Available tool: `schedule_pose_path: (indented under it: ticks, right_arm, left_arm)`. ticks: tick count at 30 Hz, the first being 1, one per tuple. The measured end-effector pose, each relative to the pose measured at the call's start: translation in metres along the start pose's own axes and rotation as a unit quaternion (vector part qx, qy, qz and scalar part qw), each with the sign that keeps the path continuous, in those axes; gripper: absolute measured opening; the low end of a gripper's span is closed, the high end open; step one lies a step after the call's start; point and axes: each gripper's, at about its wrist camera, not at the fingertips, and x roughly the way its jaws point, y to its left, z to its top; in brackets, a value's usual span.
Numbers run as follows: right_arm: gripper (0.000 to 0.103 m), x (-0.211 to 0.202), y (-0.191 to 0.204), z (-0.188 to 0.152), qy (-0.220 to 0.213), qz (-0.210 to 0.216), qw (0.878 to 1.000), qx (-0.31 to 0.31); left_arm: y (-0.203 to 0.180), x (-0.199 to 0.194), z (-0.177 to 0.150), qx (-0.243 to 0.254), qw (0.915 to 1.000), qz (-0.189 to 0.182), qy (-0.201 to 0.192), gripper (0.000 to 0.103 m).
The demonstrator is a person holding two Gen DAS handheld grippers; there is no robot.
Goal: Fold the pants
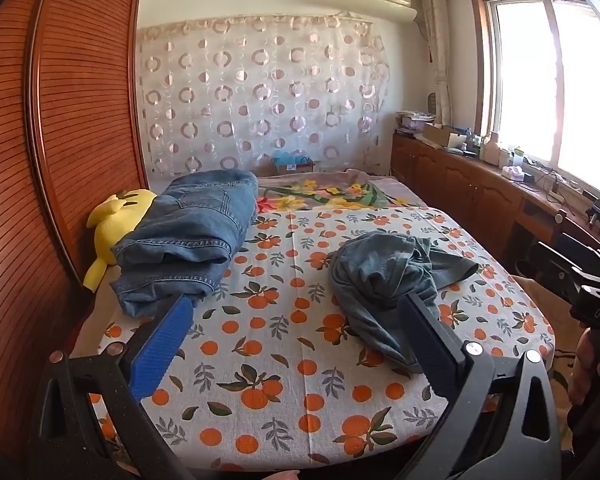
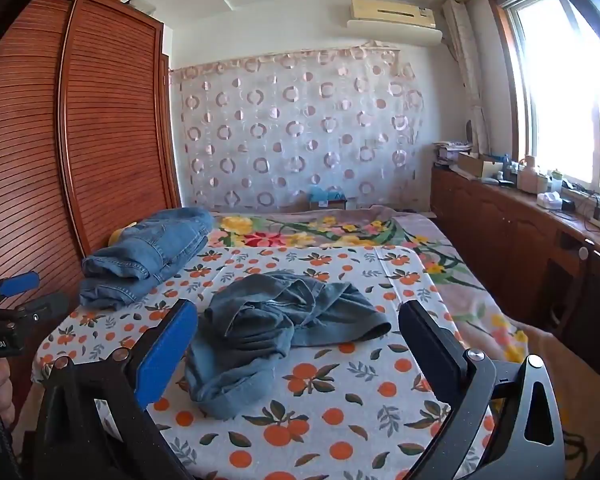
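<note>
Right now both tools hang above the near edge of the bed, and the crumpled pants (image 2: 268,328) serve as the landmark in the middle of the orange-print sheet (image 1: 284,364). These pants, of grey-blue denim, lie in a loose heap with one leg trailing toward the near edge and a flap of cloth spread out toward the window side.

Well behind them and toward the wardrobe, a stack of folded jeans (image 1: 188,236) sits on the sheet, lighter blue and neatly squared. Just past that stack, farther from the crumpled pants, a yellow plush toy (image 1: 116,224) leans against the wooden wardrobe (image 1: 60,128).

The left gripper (image 1: 296,320) has its jaws wide apart and holds nothing; its blue pad points at the near end of the folded stack, while its black finger overlaps the near part of the crumpled pants in that view, though contact cannot be judged. The right gripper (image 2: 300,324) also has its jaws spread wide and empty, framing the crumpled pants between its fingers from the near side.

Beyond the pants a floral blanket (image 2: 320,228) covers the far part of the bed, with a circle-patterned curtain (image 2: 292,132) on the wall behind.
</note>
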Motion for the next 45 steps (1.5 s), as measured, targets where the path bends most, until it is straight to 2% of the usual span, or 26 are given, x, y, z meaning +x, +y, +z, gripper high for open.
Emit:
schedule_pose_path:
  ticks: [45]
  right_arm:
    - [0.101, -0.0013, 0.0056, -0.0014, -0.004, -0.001, 1.000, -0.007]
  left_arm:
    - [-0.0032, -0.0065, -0.0016, 0.000, 1.0000, -0.001, -0.008, 0.102]
